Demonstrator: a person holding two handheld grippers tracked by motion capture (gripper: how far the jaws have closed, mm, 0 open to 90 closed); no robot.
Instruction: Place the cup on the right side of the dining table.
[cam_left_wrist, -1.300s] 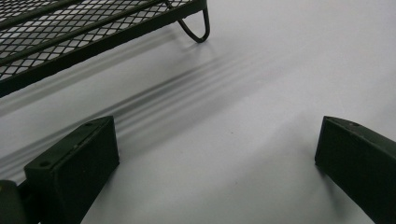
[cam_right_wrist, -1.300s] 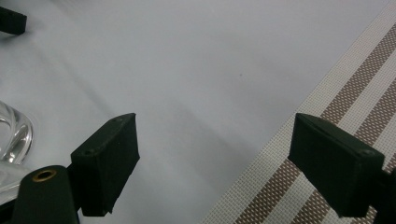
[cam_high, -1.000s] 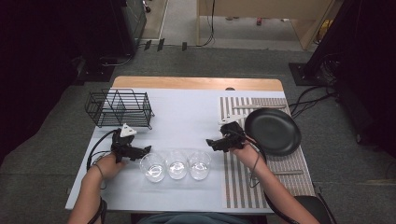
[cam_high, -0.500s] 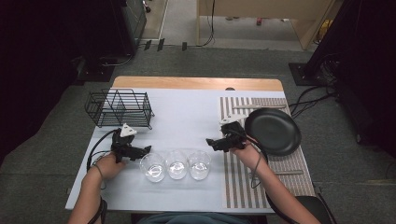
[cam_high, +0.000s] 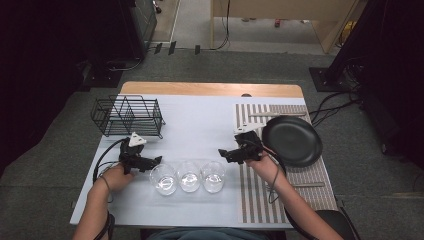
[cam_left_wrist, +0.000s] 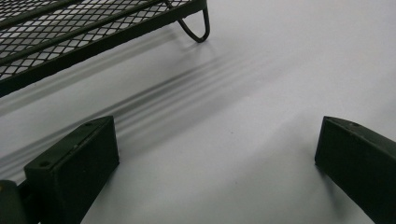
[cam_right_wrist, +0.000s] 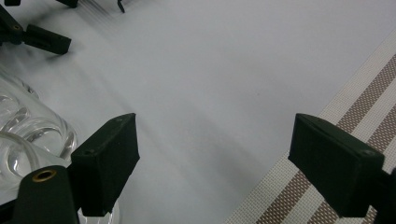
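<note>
We see the table (cam_high: 200, 115) brightly and evenly lit from above while the floor and room around it fall into near-black, and the high view is soft and slightly grainy. In the left gripper view the wire rack (cam_left_wrist: 84, 32) throws long, pale striped shadows across the white surface, and the near jaws are dark and a little blurred. In the right gripper view the glasses (cam_right_wrist: 28, 140) catch small glints, out of focus at the edge.
</note>
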